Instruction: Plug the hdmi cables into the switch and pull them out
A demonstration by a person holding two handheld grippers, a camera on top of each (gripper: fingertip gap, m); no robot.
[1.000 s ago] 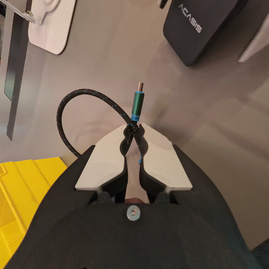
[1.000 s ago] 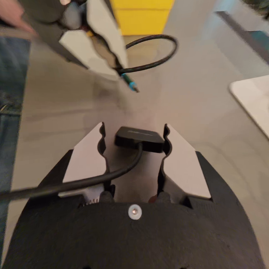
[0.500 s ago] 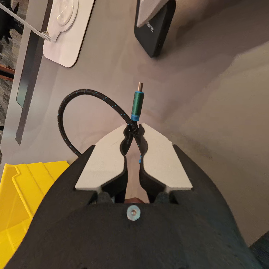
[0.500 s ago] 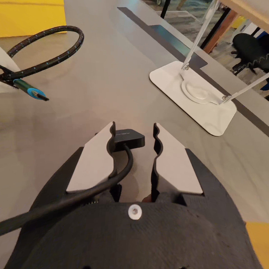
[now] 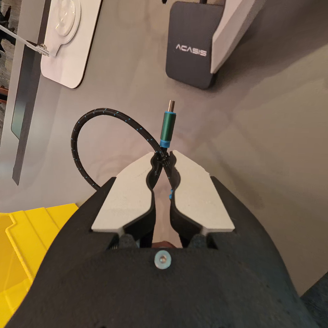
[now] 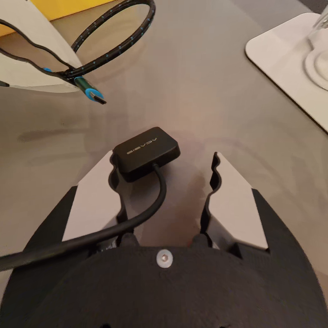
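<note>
In the left wrist view my left gripper (image 5: 164, 157) is shut on a black braided HDMI cable (image 5: 85, 127) just behind its green plug (image 5: 167, 128). The plug's metal tip points at the black switch (image 5: 190, 48) lying on the grey table ahead, a gap away. In the right wrist view my right gripper (image 6: 164, 156) is open around the switch (image 6: 147, 150), which sits against the left finger. The switch's own black lead (image 6: 156, 204) trails back over that finger. The left gripper (image 6: 70, 77) holds the plug (image 6: 87, 88) at upper left, above the table.
A white lamp base (image 5: 67, 44) with a clear stem stands at the left, and it shows at the right in the right wrist view (image 6: 292, 62). A yellow bin (image 5: 26, 248) sits at the near left. A dark strip (image 5: 26, 88) runs along the table edge.
The left gripper with the plug has come closer to the switch and now lines up with it. The right gripper's jaws have opened wider around the switch.
</note>
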